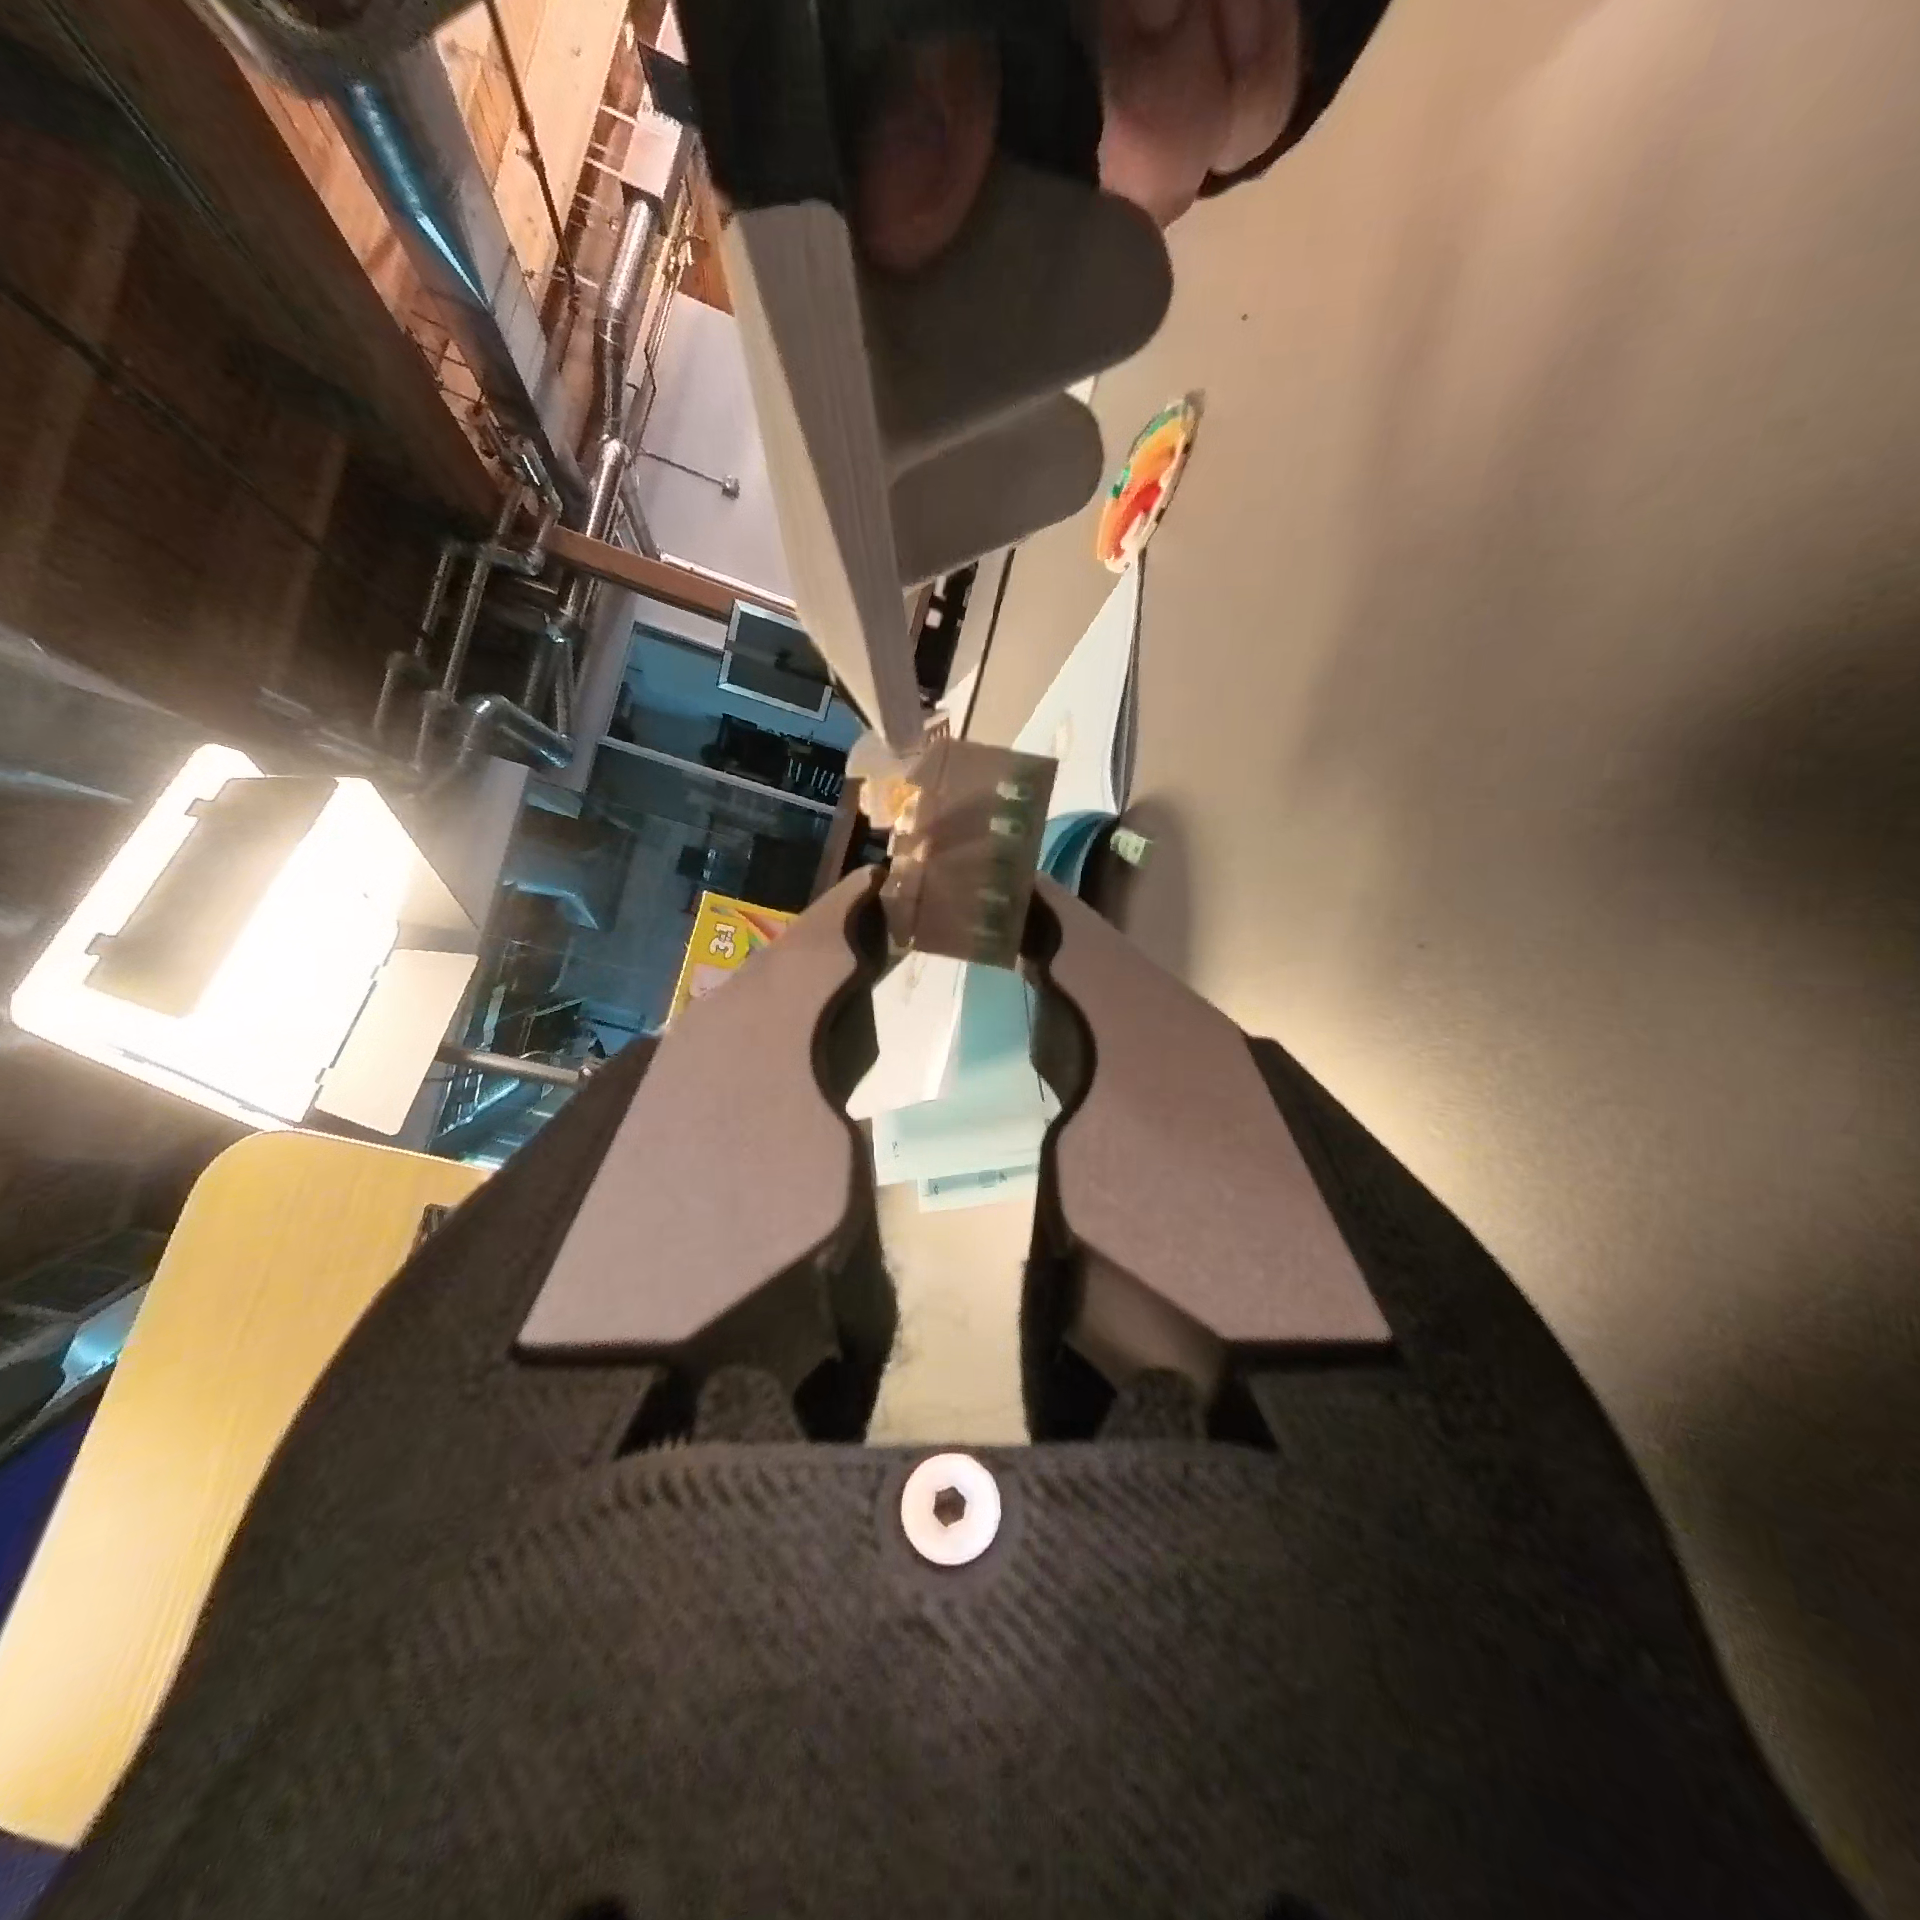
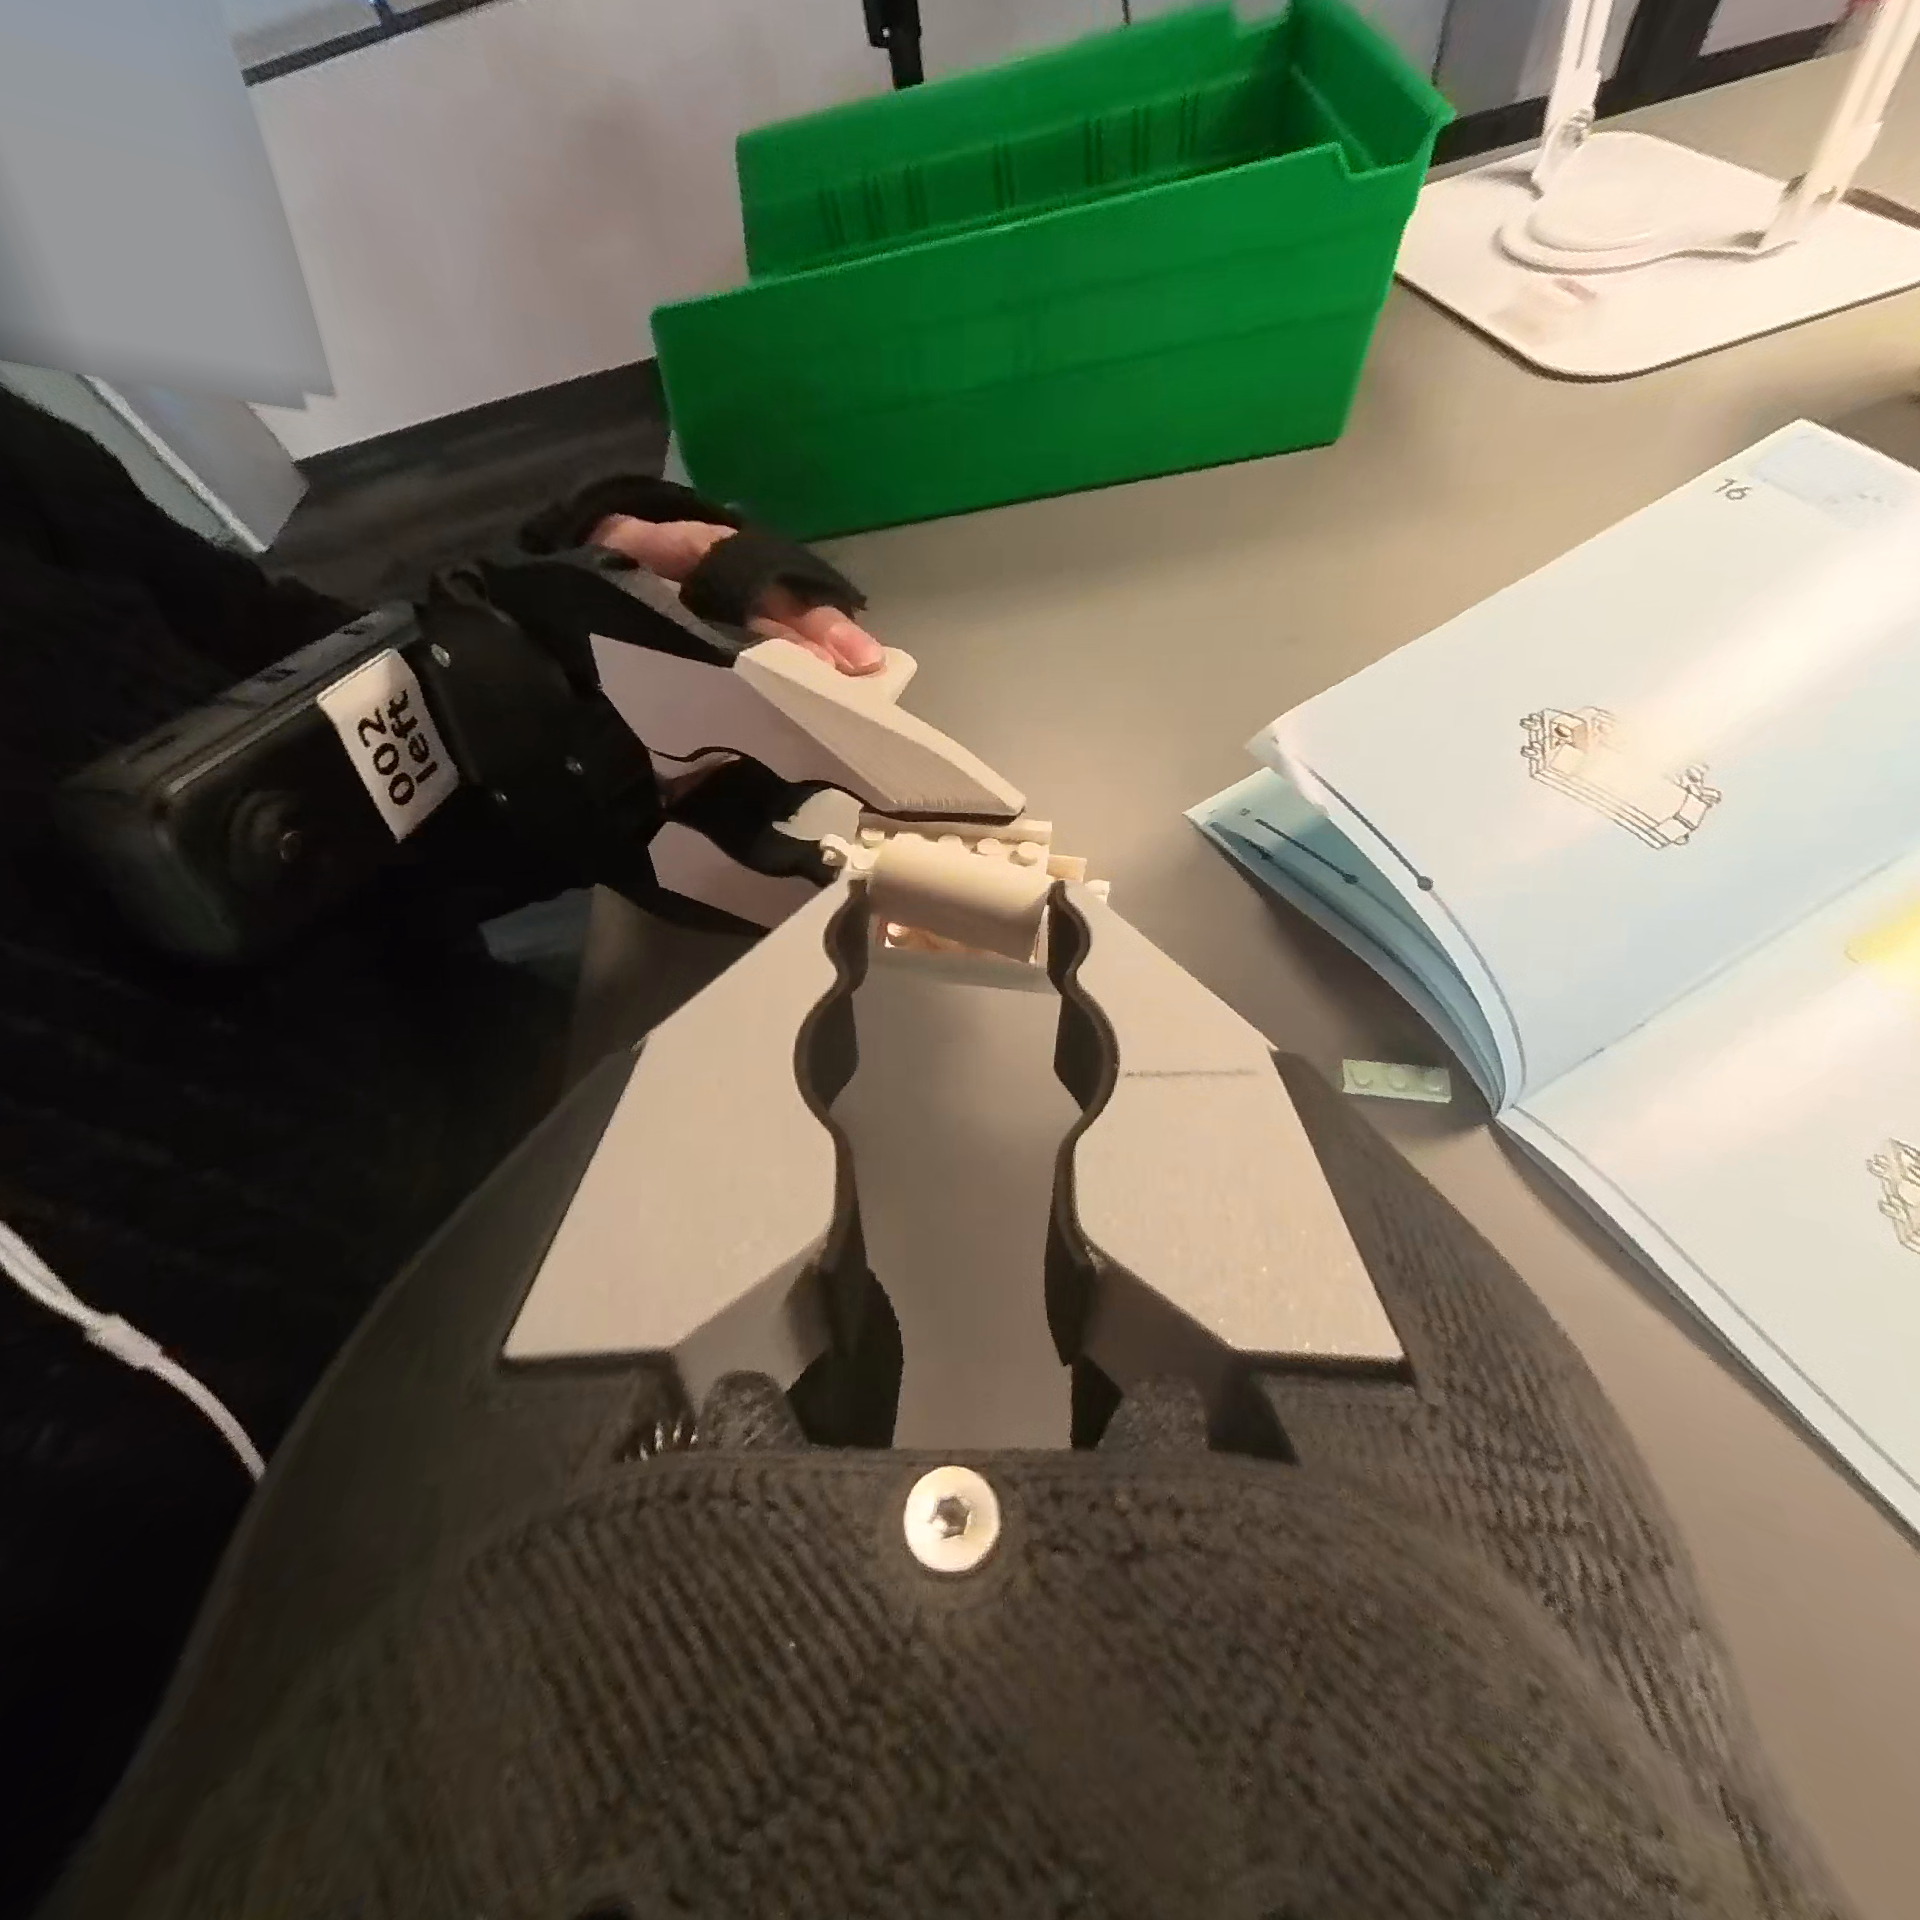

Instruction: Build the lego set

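Note:
A small white lego assembly [image 2: 961,894] with studded plates and a curved piece is held above the grey table [image 2: 1143,644] by both grippers. My right gripper [image 2: 958,909] is shut on its near end, one fingertip on each side. My left gripper [image 2: 935,831] comes in from the left, with its upper finger [image 2: 894,748] lying on top of the assembly. In the left wrist view my left gripper [image 1: 951,909] is shut on the assembly [image 1: 966,862], and the right gripper [image 1: 888,743] reaches down from above onto its far end.
An open instruction booklet [image 2: 1610,831] lies to the right, with a small pale green plate [image 2: 1397,1078] beside its near corner. A green plastic bin [image 2: 1039,312] stands behind. A white stand base [image 2: 1662,239] is at the far right. A gloved hand [image 2: 769,603] holds the left gripper. Left and right tips are no more than a few centimetres apart.

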Demonstrator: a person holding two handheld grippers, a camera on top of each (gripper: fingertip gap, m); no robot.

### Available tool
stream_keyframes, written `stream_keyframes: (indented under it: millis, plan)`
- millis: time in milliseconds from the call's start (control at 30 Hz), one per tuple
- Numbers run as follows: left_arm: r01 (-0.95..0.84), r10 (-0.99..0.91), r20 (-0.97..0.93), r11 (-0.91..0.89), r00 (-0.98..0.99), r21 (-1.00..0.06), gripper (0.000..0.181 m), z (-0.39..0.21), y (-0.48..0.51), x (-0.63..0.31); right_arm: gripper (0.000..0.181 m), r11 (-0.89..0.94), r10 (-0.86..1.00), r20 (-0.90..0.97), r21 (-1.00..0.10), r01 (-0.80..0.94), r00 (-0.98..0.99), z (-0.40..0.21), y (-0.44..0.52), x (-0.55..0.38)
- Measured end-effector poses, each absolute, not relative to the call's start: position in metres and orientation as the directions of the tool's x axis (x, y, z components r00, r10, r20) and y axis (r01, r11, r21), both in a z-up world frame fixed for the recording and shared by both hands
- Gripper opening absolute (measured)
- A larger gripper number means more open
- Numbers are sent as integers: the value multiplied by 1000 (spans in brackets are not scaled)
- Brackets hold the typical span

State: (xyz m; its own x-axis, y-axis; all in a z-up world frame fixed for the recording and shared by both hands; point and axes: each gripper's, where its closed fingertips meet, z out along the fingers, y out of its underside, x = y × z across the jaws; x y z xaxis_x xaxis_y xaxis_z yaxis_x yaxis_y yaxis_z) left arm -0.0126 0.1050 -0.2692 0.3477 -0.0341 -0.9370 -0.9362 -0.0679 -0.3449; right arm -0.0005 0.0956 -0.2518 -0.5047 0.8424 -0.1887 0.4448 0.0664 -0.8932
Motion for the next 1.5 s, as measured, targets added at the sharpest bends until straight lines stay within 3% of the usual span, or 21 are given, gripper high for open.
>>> stream_keyframes:
  millis: [600, 1067, 1200, 1367, 1433, 1500]
  plan:
    - [-934, -66, -932, -33, 356, -355, 24, -272, 105, -4, 34, 183, 751, -247, -813, 553, -612, -260, 96, 5]
    - [-931, -47, -930, -48, 364, -362, 24, -270, 105, -7, 36, 112, 744, -336, -788, 605, -577, -257, 93, 3]
    - [-927, -43, -927, -48, 373, -371, 24, -269, 105, -7, 44, 115, 760, -317, -794, 597, -568, -255, 93, 2]
    - [-916, -42, -916, -56, 399, -397, 24, -267, 105, -10, 65, 204, 763, -117, -890, 408, -636, -233, 95, 3]
    - [-909, -44, -908, -58, 416, -413, 24, -267, 105, -11, 67, 375, 748, 141, -896, 237, -648, -226, 96, 6]
    - [-902, -46, -901, -61, 431, -428, 24, -267, 105, -12, 67, 630, 660, 472, -772, 88, -585, -229, 97, 6]
